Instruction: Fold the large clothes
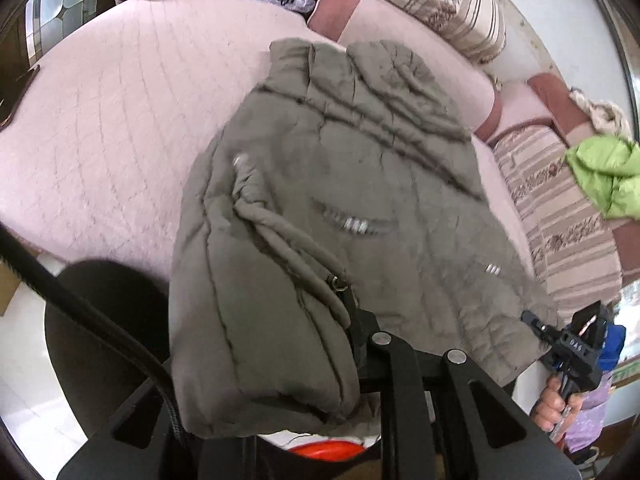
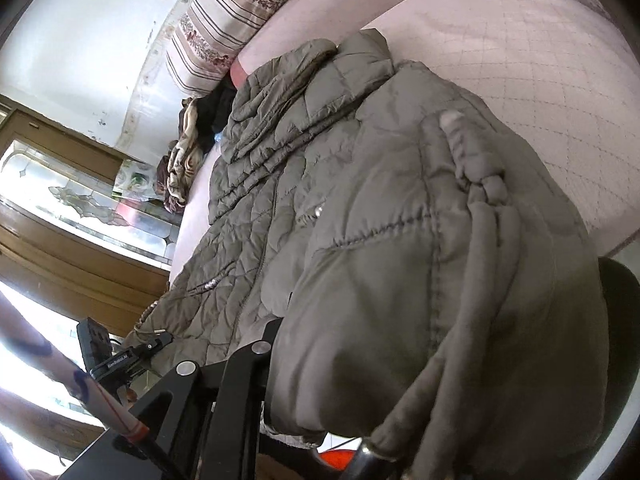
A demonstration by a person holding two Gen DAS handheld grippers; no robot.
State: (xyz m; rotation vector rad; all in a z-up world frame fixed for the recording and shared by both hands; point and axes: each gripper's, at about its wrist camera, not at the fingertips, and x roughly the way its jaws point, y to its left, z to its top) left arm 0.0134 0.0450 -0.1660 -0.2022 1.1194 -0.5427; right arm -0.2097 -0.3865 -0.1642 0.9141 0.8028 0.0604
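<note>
Left wrist view: the left claw point(image 1: 356, 320) is clamped on the hem of a grey quilted jacket point(image 1: 340, 184), at a folded-over bundle of fabric hanging off the near edge of the bed point(image 1: 100, 120). The jacket runs away from the claw across the pink bedspread, collar toward the striped pillows point(image 1: 452, 4). At the right, the right claw point(image 1: 532, 320) pinches the other hem corner, a hand point(image 1: 554, 404) on its handle.

Right wrist view: the right claw point(image 2: 276, 328) is closed on the jacket point(image 2: 360, 208) hem, fabric bulging just beside it. The left claw point(image 2: 160, 340) grips the far hem corner by the bed point(image 2: 540, 60) edge.
</note>
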